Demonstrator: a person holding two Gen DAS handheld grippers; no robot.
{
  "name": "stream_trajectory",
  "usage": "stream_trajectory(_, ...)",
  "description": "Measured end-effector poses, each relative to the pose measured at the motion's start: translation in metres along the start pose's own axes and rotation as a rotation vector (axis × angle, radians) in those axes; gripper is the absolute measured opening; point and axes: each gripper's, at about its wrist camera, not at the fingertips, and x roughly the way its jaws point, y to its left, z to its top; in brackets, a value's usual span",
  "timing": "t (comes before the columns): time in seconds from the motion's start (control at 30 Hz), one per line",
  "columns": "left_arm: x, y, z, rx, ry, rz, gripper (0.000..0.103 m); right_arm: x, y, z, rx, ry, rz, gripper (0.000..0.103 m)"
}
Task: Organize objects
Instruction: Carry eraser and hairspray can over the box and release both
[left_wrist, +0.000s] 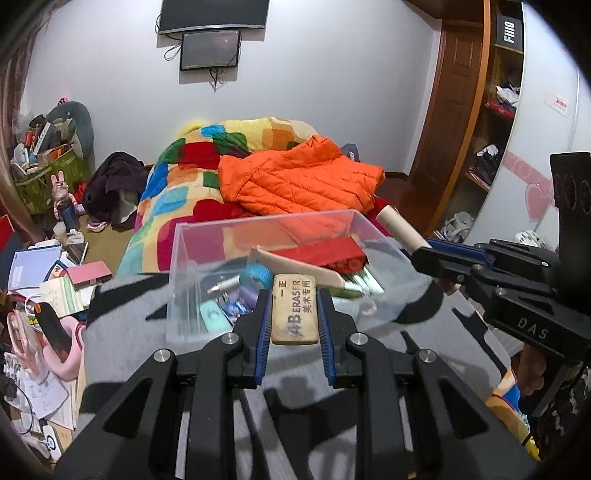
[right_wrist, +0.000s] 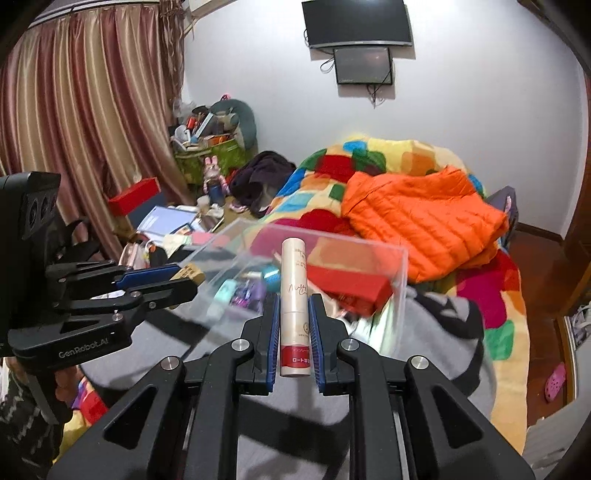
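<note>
Two hand-held grippers squeeze things: the left (left_wrist: 293, 314) a tan eraser (left_wrist: 294, 309), the right (right_wrist: 293, 325) a cream tube (right_wrist: 293, 306). A clear box (left_wrist: 192, 258) waits at 12 o'clock on the bed's grey blanket (left_wrist: 122, 332).

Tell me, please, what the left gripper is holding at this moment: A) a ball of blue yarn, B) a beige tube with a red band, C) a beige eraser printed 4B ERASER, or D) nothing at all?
C: in the left wrist view the left gripper is clamped on the eraser printed 4B ERASER, in front of the clear box; the tube sits in the right gripper.
</note>
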Motion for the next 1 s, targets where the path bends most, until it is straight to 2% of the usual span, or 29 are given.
stream_trajectory(0.2,0.025,0.015,0.013,-0.013,0.023,0.018,0.023,0.019,-0.012,0.013,0.008,-0.007,-0.047,0.014)
stream_trajectory(0.57,0.083,0.04,0.011,-0.062,0.141,0.023,0.023,0.073,-0.042,0.008,0.06,0.097,-0.086,0.014)
stream_trajectory(0.73,0.093,0.042,0.01,-0.068,0.162,0.011,0.023,0.089,-0.044,0.007,0.049,0.131,-0.094,0.014)
stream_trajectory(1.0,0.086,0.037,0.012,-0.057,0.156,-0.004,0.023,0.099,-0.037,0.005,0.011,0.179,-0.084,0.015)
